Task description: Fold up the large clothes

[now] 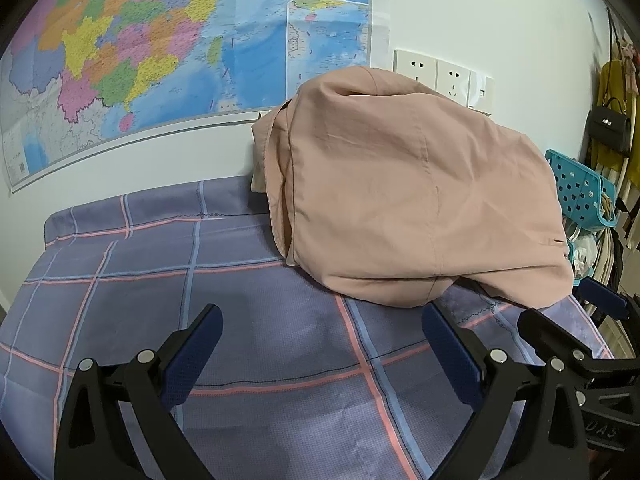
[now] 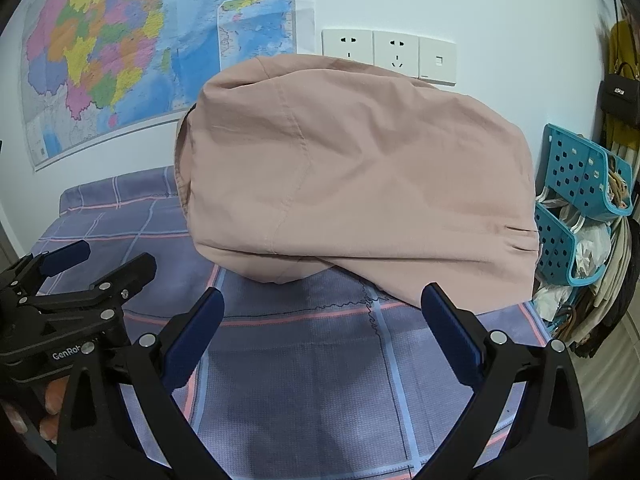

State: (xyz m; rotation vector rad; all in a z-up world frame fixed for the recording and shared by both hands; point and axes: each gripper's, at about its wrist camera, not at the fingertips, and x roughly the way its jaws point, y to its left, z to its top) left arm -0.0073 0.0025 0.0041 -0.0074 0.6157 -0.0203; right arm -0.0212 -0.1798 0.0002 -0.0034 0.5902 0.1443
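Apparently near done: pink garment (image 2: 360, 184) lies as compact folded bundle at centre frame, on plaid bed sheet (image 2: 304, 368) by wall. Left gripper (image 1: 320, 354) and right gripper (image 2: 322, 334) both spread wide, holding nothing, short of bundle. Left, perhaps: final tidy or next garment.

Garment (image 2: 360, 176) lies on bedsheet (image 2: 320, 360) (map (image 2: 120, 48) behind, basket (image 2: 576, 176) right).
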